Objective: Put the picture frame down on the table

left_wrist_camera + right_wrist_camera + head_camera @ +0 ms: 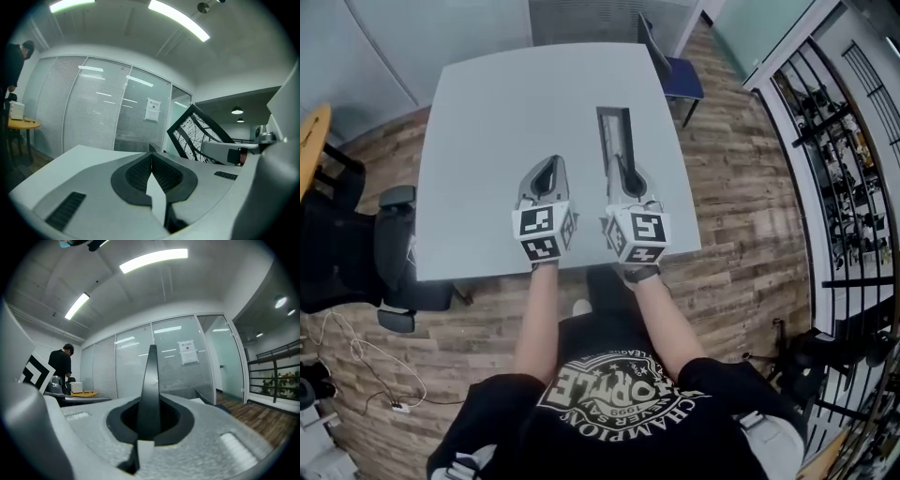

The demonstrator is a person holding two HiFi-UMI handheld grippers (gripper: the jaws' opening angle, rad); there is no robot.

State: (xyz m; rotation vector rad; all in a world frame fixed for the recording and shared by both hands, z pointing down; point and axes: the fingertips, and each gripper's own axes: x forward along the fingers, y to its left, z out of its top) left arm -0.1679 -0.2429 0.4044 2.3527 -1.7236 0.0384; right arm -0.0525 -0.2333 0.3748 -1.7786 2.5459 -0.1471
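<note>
Closest to me, my right gripper [618, 169] is squeezed tight on the thin black picture frame [614, 131], which stands on edge over the flat grey table [506, 103]. My left gripper [549, 167] is closed on nothing, over the table too.

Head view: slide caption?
The right gripper holds the picture frame on edge over the grey table; left gripper shut, empty.

Near end of the picture frame [614, 131], hidden by the right gripper [621, 173]

office: glass partitions [140, 366], blinds [89, 112], swivel chair [347, 253]
</note>
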